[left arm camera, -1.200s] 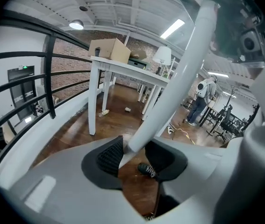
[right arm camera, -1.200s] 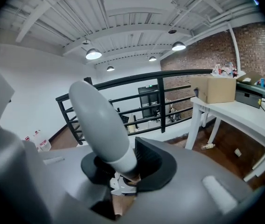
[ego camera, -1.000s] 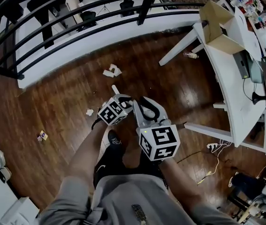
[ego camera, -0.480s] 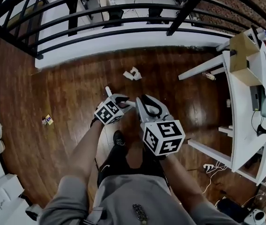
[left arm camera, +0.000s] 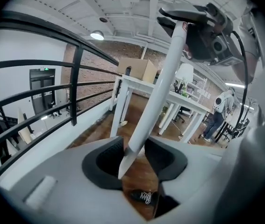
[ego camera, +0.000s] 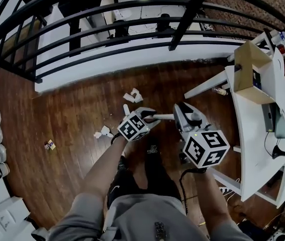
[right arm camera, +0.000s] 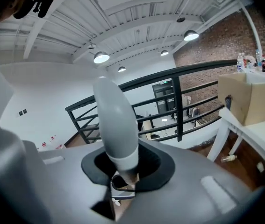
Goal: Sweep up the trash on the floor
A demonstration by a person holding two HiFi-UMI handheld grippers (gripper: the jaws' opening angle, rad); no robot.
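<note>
The right tongs (right arm camera: pixel 127 164) clench the broom handle (left arm camera: pixel 158 92) at its fat grey top and the left tongs (left arm camera: pixel 133 155) clench its stiff, light, probably slick white shaft lower down, a spaced hold that should steer well, while featherlight crumpled paper (ego camera: pixel 133 95) lies on the floor (ego camera: pixel 72 109) at 12 and 9 o'clock of the left tongs.

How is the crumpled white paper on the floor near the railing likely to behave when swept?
The crumpled paper looks thin and loosely folded, so it is probably very light and would skid easily over the glossy wood floor. Its irregular shape suggests it would tumble or hop, not roll straight.
</note>
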